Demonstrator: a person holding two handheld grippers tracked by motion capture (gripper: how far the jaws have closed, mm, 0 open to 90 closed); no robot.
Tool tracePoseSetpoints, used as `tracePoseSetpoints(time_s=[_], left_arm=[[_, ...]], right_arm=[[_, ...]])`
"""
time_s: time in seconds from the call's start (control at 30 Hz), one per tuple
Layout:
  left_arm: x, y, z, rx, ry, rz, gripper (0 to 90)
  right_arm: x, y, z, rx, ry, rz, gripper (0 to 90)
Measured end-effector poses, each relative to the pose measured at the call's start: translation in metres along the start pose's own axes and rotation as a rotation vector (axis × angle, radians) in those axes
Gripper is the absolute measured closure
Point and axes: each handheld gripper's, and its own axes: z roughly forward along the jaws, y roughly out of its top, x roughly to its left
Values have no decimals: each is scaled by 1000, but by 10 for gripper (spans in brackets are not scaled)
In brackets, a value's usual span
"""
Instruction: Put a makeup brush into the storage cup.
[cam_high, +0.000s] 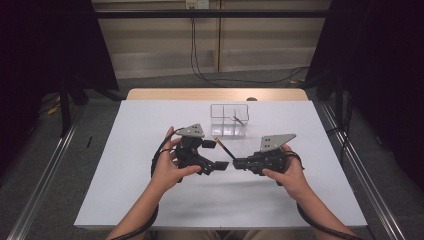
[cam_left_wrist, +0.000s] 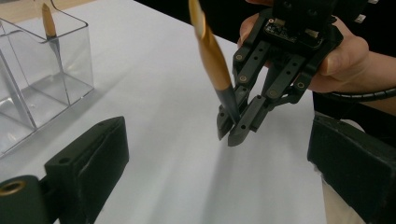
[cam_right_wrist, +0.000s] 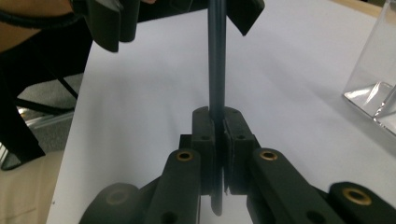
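Black jaws of the right gripper (cam_left_wrist: 232, 129) are clamped on the dark end of a gold-tipped pen (cam_left_wrist: 211, 56), held above the white table (cam_high: 150, 190). The left gripper (cam_left_wrist: 215, 163) is kept wide open, touching nothing.

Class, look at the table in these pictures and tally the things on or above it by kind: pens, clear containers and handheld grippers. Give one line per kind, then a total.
Gold-and-dark pens: 2, one clamped in the right gripper, one standing in the clear divided container
Clear divided containers: 1
Handheld grippers: 2, with the left gripper
Total: 5
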Motion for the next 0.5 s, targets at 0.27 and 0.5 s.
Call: tracePoseSetpoints(time_s=[0.27,0.5], left_arm=[[2,-1,-1,-39,0,-8,77],[1,2,-1,-83,3,-8,108]], right_arm=[[0,1,0,-77,-10,34,850],[1,0,1,-122,-2,53,850]])
